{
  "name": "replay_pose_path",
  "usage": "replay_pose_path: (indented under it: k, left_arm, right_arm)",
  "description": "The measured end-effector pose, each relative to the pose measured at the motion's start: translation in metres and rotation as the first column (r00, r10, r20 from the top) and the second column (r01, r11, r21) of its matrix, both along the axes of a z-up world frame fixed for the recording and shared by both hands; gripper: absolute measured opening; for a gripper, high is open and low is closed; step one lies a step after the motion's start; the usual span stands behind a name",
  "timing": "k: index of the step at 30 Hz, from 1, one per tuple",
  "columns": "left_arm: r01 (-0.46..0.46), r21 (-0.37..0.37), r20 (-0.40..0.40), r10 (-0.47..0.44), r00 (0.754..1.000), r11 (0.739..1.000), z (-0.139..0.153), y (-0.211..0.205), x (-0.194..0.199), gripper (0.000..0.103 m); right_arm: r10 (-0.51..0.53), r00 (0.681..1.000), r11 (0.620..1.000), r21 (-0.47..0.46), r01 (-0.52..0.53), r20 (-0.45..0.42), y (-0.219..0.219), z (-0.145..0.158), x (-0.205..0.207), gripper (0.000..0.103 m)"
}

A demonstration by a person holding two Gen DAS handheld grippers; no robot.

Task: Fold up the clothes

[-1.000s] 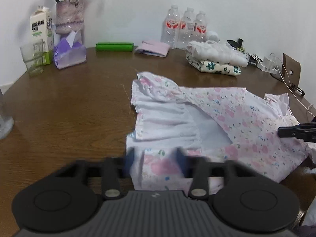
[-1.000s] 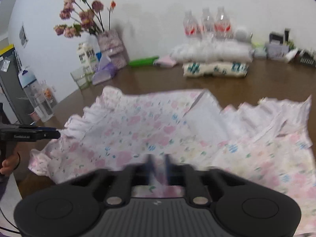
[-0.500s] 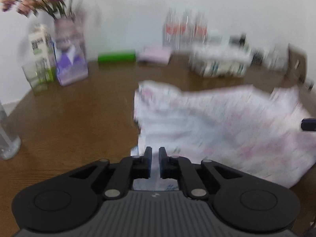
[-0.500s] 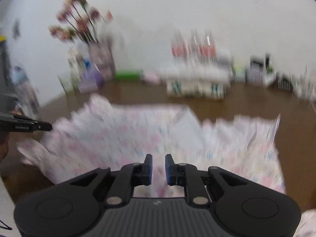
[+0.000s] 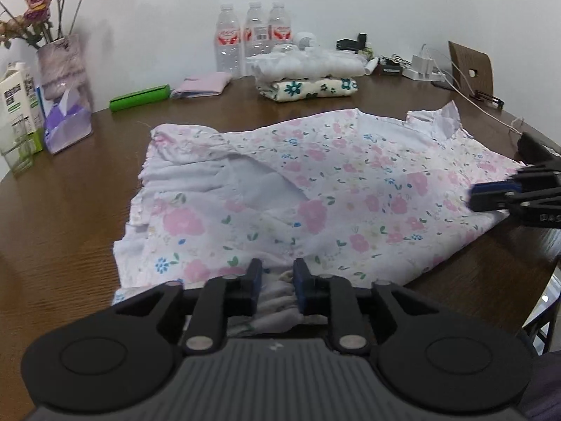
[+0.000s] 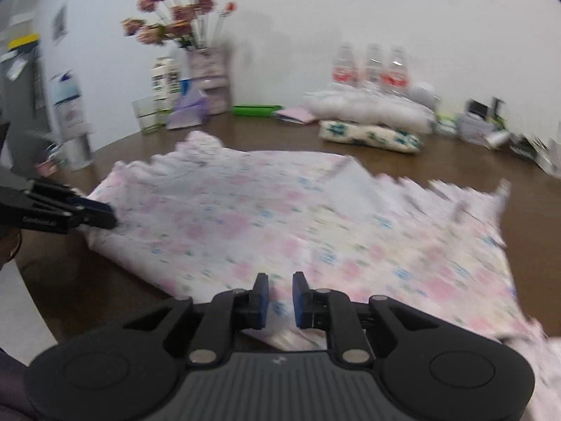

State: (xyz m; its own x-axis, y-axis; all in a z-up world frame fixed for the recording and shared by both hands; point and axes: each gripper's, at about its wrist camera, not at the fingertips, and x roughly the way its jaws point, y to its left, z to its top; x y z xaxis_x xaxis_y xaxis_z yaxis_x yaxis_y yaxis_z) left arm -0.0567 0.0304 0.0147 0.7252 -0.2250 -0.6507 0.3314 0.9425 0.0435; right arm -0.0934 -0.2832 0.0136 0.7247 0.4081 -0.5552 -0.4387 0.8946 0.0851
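A: Garment position?

B: Floral dress [image 5: 315, 189] lies spread on the round brown table [image 5: 63, 217], near side of the tabletop, pink and blue print up. A white lining panel shows at its left part, and a ruffled edge runs along the far right. The near right corner reaches the table edge.

A: Left gripper?

B: Left gripper [image 5: 277, 280] sits at the near edge of the dress. Its jaws have just been opening and now stand a small gap apart. A bunched bit of hem lies between the fingers [image 5: 253, 282]; the pads do not press on it.

A: Right gripper?

B: Right gripper [image 6: 280, 294] is over the near right hem, jaws parted a little, having just been opening. Cloth lies below the gap, not pinched. This view is blurred, so fine contact is hard to read.

A: Surroundings?

B: Far side: folded clothes [image 5: 308, 77] in a stack, three water bottles [image 5: 254, 38] behind them at the wall. Left of those a pink folded cloth [image 5: 205, 84] and a green box [image 5: 140, 97]. Far left: vase of flowers [image 5: 61, 59], tissue pack [image 5: 66, 122], milk carton [image 5: 15, 105].
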Motion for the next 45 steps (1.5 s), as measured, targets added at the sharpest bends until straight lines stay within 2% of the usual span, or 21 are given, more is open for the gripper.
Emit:
replay_pose_path:
  k: [3,5,9,11,12,13,15,16,18,20,23,27,28,29,30,31,33,35,38,42,45]
  left_arm:
    - [0.031,-0.064,0.079,-0.025,0.997,0.997,0.024,-0.011,-0.012,0.027]
    - [0.114,-0.059,0.099,-0.108,0.989,0.992,0.029,-0.024,-0.018,0.031]
    - [0.074,0.057,0.008,-0.075,0.997,0.996,0.005,-0.030,-0.009,0.031]
    - [0.071,-0.018,0.011,-0.070,0.997,0.997,0.023,-0.005,-0.003,0.032]
    - [0.074,-0.071,0.025,-0.072,0.997,0.995,0.038,0.011,0.002,0.039]
    - [0.056,-0.071,0.044,-0.053,0.998,0.996,0.053,0.020,0.016,0.051]
    - [0.018,-0.070,0.083,-0.012,0.996,0.997,0.084,0.038,0.045,0.062]
    - [0.041,-0.029,0.093,-0.038,0.995,0.999,0.090,0.034,0.065,0.071]
    - [0.122,0.029,0.083,-0.124,0.989,0.992,0.081,0.033,0.114,0.080]
    - [0.203,0.086,0.067,-0.209,0.976,0.975,0.072,0.031,0.163,0.080]
    - [0.208,0.050,0.011,-0.208,0.978,0.977,0.044,0.039,0.214,0.080]
    - [0.228,-0.025,-0.085,-0.229,0.970,0.973,0.016,0.054,0.245,0.079]
    - [0.230,-0.046,-0.106,-0.234,0.966,0.972,0.009,0.057,0.248,0.076]
    - [0.230,-0.062,-0.115,-0.236,0.965,0.971,0.006,0.061,0.251,0.068]
    - [0.233,-0.086,-0.127,-0.243,0.962,0.969,0.005,0.064,0.251,0.050]
    - [0.236,-0.109,-0.138,-0.249,0.958,0.966,0.003,0.068,0.251,0.033]
    - [0.247,-0.186,-0.140,-0.274,0.952,0.951,0.007,0.077,0.253,0.008]
    - [0.209,-0.222,-0.122,-0.240,0.963,0.952,0.015,0.082,0.251,0.005]
    - [0.255,-0.140,0.009,-0.257,0.966,0.957,0.039,0.079,0.214,0.004]
    - [0.301,-0.010,0.130,-0.298,0.946,0.953,0.061,0.072,0.139,0.004]
    - [0.343,0.110,0.191,-0.358,0.914,0.933,0.057,0.064,0.067,0.004]
  right_arm:
    - [0.081,0.994,0.995,0.053,-0.085,0.074,0.005,0.009,-0.012,0.015]
    - [0.161,0.983,0.986,0.040,-0.165,0.088,0.018,0.008,-0.014,0.012]
    - [0.171,0.985,0.985,-0.005,-0.171,0.013,0.013,-0.006,-0.004,0.017]
    - [0.145,0.988,0.989,0.026,-0.144,-0.046,0.005,0.010,0.010,0.018]
    - [0.139,0.989,0.990,0.033,-0.138,-0.049,0.002,0.022,0.020,0.019]
    - [0.131,0.991,0.991,0.014,-0.130,-0.040,0.003,0.035,0.035,0.022]
    - [0.101,0.994,0.994,-0.046,-0.103,-0.041,0.009,0.059,0.073,0.042]
    - [0.084,0.995,0.994,-0.068,-0.088,-0.059,0.013,0.065,0.100,0.045]
    - [0.050,0.993,0.992,-0.106,-0.062,-0.110,0.020,0.067,0.155,0.047]
    - [0.023,0.983,0.989,-0.138,-0.049,-0.183,0.027,0.057,0.200,0.046]
    - [0.039,0.957,0.987,-0.140,-0.082,-0.288,0.030,0.037,0.251,0.045]
    - [0.052,0.946,0.990,-0.108,-0.090,-0.320,0.024,0.024,0.275,0.041]
    - [0.067,0.944,0.991,-0.085,-0.100,-0.324,0.024,0.022,0.277,0.039]
    - [0.090,0.941,0.992,-0.055,-0.114,-0.326,0.023,0.021,0.277,0.030]
    - [0.112,0.938,0.992,-0.025,-0.127,-0.328,0.023,0.020,0.276,0.012]
    - [0.130,0.933,0.990,-0.011,-0.142,-0.335,0.024,0.019,0.276,0.003]
    - [0.152,0.937,0.986,-0.019,-0.166,-0.314,0.028,0.022,0.272,0.001]
    - [0.204,0.952,0.975,-0.044,-0.220,-0.227,0.029,0.034,0.258,0.001]
    - [0.286,0.956,0.945,-0.146,-0.293,-0.068,0.033,0.058,0.219,0.001]
    - [0.414,0.905,0.870,-0.336,-0.361,0.099,0.039,0.076,0.147,0.001]
    - [0.506,0.855,0.786,-0.468,-0.403,0.115,0.043,0.066,0.088,0.001]
